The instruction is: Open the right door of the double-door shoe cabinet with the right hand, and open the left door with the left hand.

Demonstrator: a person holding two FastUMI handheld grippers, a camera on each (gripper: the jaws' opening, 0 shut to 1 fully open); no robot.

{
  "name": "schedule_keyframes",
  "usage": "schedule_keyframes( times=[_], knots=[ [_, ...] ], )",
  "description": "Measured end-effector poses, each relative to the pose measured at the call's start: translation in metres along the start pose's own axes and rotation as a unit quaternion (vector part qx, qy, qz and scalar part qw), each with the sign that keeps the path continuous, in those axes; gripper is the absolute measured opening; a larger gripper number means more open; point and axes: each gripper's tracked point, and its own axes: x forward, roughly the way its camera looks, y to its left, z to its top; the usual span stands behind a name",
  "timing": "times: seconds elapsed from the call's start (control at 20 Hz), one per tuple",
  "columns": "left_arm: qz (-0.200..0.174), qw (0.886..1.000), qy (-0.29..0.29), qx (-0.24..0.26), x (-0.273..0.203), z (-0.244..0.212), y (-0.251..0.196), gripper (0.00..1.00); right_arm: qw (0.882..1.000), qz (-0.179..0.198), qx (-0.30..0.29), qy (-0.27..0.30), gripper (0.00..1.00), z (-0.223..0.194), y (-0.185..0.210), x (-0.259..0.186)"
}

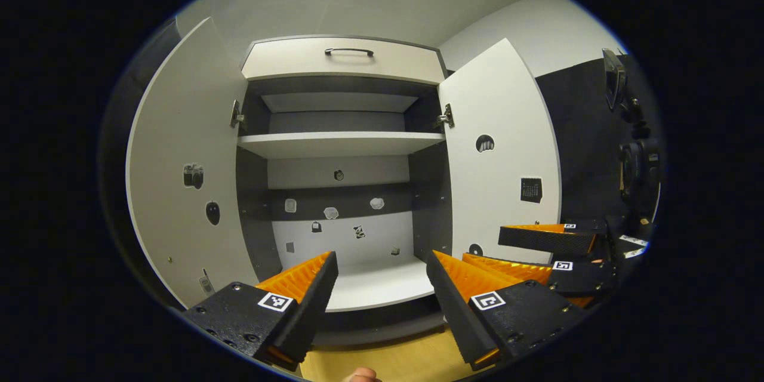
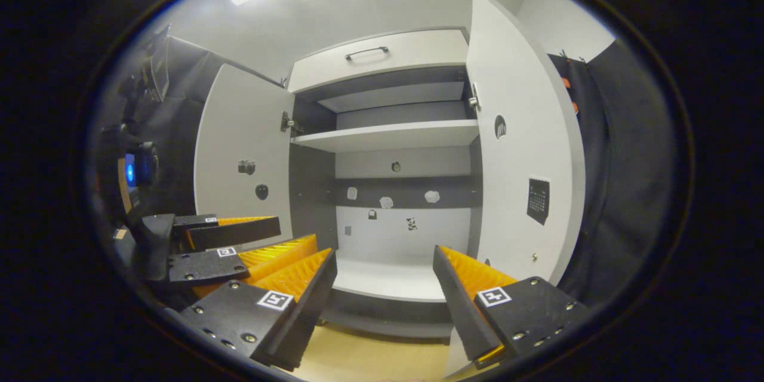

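No readable text or numbers — stickers and tags too small.

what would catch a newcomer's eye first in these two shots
The shoe cabinet straight ahead, with the left door and the right door both swung wide, baring a white shelf across the dark interior and small stickers on the back panel. Next, the left claw and the right claw, each open low in its own view and holding nothing. Above the shelf space sits a drawer with a dark handle.
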Motion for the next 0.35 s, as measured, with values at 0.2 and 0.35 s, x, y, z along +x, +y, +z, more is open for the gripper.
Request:
schedule_keyframes(
  times=[0.2, 0.35],
  knots=[
    [0.009, 1.0, -0.002, -0.005, 0.007, 0.002, -0.003, 0.93, 1.0, -0.02, 0.002, -0.004, 0.96, 0.002, -0.019, -0.005],
    [0.014, 1.0, 0.006, -0.009, 0.006, -0.002, -0.009, 0.93, 1.0, -0.026, 0.004, -0.007, 0.96, 0.003, -0.033, -0.011]
  ],
)
